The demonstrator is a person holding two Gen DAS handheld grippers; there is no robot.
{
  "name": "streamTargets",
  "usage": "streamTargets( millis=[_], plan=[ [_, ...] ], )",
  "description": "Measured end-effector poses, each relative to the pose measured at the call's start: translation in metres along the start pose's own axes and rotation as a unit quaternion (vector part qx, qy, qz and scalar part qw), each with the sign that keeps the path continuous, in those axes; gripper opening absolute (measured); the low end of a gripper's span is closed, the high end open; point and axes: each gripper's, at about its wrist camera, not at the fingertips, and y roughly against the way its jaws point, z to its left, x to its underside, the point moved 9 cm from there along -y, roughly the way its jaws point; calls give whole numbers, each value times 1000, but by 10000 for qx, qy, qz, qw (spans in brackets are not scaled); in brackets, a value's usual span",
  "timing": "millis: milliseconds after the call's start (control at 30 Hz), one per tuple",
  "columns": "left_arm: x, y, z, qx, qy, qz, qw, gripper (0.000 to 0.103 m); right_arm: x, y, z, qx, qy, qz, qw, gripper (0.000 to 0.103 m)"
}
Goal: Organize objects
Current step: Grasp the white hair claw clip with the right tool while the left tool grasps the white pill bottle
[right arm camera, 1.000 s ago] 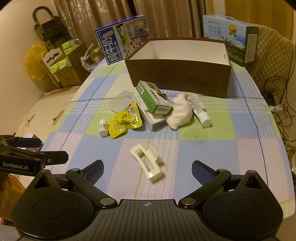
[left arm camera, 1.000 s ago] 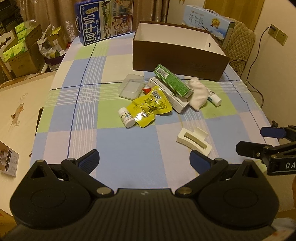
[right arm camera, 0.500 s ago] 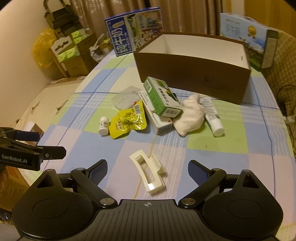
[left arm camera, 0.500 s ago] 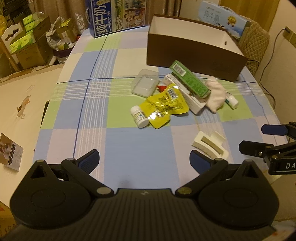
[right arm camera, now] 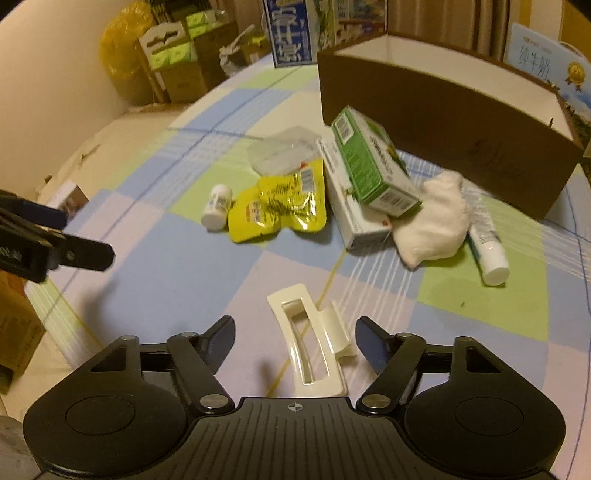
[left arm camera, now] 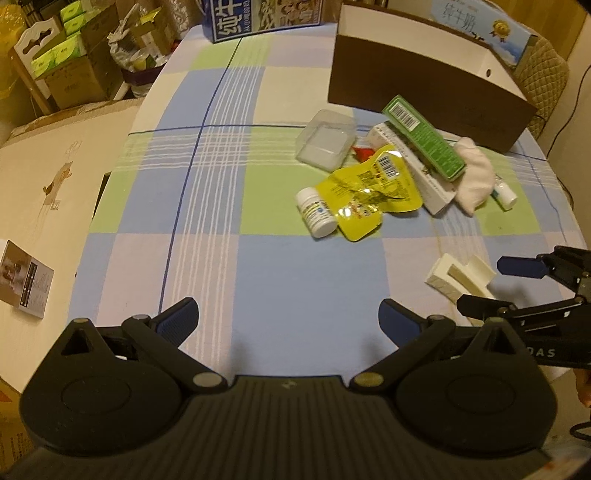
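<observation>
We have the right gripper [right arm camera: 295,341] closing, its jaws astride the cream hair clip [right arm camera: 308,345] at bottom centre, pads not yet touching. The left gripper [left arm camera: 288,317] hangs wide open over bare cloth. The clip (hollow, with 2 springy halves) could squirt sideways if we pinch off-centre.

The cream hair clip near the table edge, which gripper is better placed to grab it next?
Right. The hair clip lies between the right gripper's closing, not yet touching jaws; the left gripper faces bare cloth.

The blue milk carton [left arm camera: 258,14] reads "纯牛奶".
</observation>
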Motion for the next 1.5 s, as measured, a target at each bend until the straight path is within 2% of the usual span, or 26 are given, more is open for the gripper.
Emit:
streamTargets(
  millis=[267, 367, 400, 533, 833, 1000, 1067, 1133, 1167, 1200, 1333, 1400, 1500],
  plan=[
    [-6, -10, 3, -58, 53, 23, 10000, 102, 7, -20, -10, 109, 264, 189, 9994, 60],
    [-8, -13, 1, -51, 65, 39, 10000, 102, 11, -25, -14, 115, 342, 273, 9990, 51],
    [-8, -13, -1, -38, 53, 44, 10000, 102, 12, -26, -14, 128, 404, 294, 9987, 45],
    [-8, -16, -7, -46, 61, 76, 9999, 102, 11, -21, -21, 91, 542, 172, 9983, 39],
    [-17, -26, -29, 20, 36, -86, 10000, 102, 1, 21, -83, 31, -199, -156, 9997, 38],
    [-25, -39, -36, 28, -73, -284, 9996, 90, -2, 48, -125, 93, -475, -302, 9984, 38],
    [-27, -44, -36, -4, -118, -357, 9993, 89, -2, 56, -140, 170, -590, -368, 9974, 38],
    [-30, -48, -34, -52, -11, -311, 9995, 85, -2, 61, -151, 263, -753, -384, 9961, 38],
    [-32, -50, -33, -51, 68, -301, 9995, 80, -1, 63, -156, 296, -860, -401, 9951, 38],
    [-34, -52, -32, -40, 154, -277, 9995, 72, 1, 66, -160, 318, -979, -437, 9937, 38],
    [-44, -63, -32, 63, 366, -239, 9990, 64, 5, 70, -173, 451, -1367, -525, 9882, 38],
    [-50, -70, -31, 74, 364, -241, 9990, 55, 8, 71, -176, 601, -1565, -514, 9845, 38],
    [-60, -80, -25, 26, 404, -221, 9989, 51, 8, 79, -177, 627, -1812, -599, 9796, 38]
  ],
)
